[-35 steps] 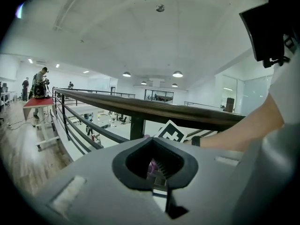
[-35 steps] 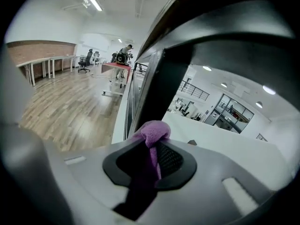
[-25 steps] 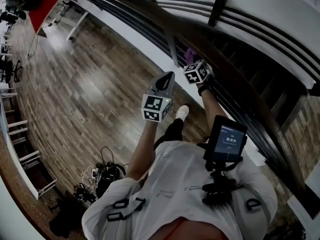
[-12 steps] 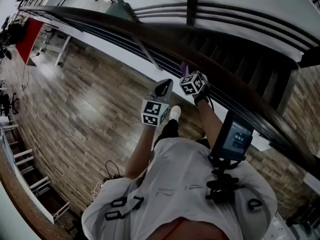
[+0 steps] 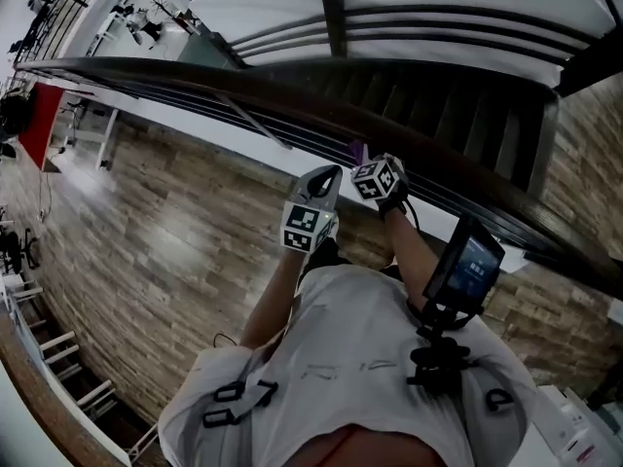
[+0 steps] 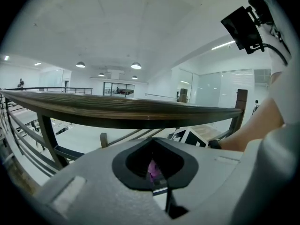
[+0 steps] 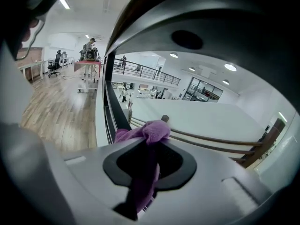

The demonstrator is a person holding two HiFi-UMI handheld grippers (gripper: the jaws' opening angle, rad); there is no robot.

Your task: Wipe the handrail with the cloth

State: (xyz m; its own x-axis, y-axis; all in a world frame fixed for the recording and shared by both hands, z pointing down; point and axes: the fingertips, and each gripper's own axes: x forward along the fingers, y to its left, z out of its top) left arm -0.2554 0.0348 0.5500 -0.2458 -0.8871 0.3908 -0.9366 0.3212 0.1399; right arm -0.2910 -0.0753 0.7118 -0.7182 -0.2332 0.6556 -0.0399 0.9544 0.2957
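The dark wooden handrail runs from the upper left down to the right in the head view. My right gripper is shut on a purple cloth, and the cloth sits against the near side of the rail. In the right gripper view the cloth bunches out of the jaws, with the railing's bars just behind it. My left gripper hangs beside the right one, below the rail, jaws together with nothing held. Its own view shows the handrail crossing just above the jaws.
Beyond the rail a dark staircase descends, with a dark post on its far side. The wood-plank floor spreads to the left, with white desks at its far edge. A small screen is mounted on the person's chest.
The head view has swung, so the rail now lies flatter across the picture. The two grippers have drawn closer together. The right one still keeps the cloth at the rail.
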